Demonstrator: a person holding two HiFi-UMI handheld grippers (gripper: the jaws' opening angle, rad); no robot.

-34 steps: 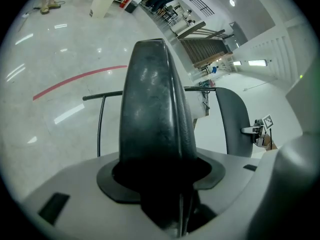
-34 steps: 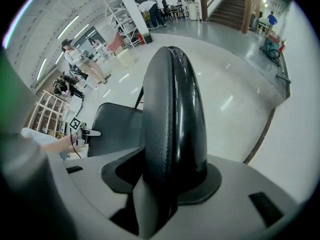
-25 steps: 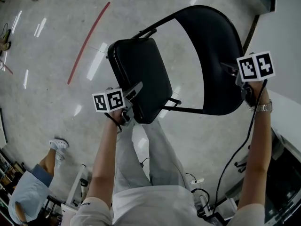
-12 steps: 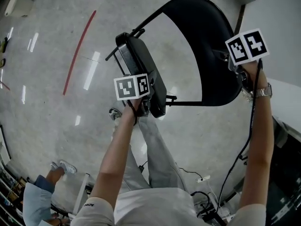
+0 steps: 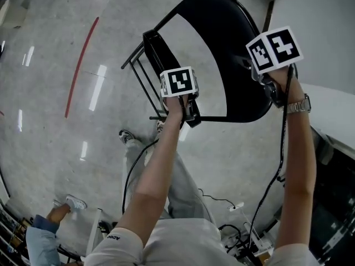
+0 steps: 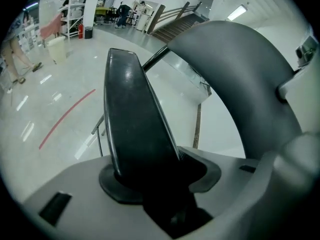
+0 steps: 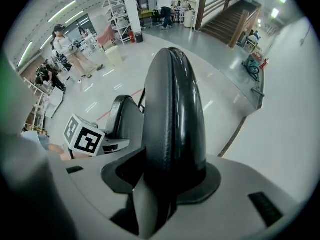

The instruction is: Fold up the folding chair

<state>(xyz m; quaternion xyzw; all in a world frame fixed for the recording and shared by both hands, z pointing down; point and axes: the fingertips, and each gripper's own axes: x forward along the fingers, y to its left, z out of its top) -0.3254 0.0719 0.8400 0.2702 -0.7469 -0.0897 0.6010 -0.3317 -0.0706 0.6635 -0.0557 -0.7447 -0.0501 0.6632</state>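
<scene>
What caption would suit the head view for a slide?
Left gripper clamps the tilted-up seat, right gripper clamps the backrest of a black folding chair.

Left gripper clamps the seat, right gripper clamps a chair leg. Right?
No. The right gripper clamps the backrest, not a leg; the right gripper view shows its rim between the jaws. The left gripper does clamp the seat.

seat [image 6: 135,134]: black padded cover, smooth, soft sheen
backrest [image 7: 175,109]: black, smooth, glossy
chair frame [image 6: 156,57]: thin black metal tubing
floor [image 5: 50,65]: pale, speckled, polished, mirroring lights
left gripper [image 6: 160,179]: matt grey plastic body
watch [image 5: 297,107]: shiny metal band
</scene>
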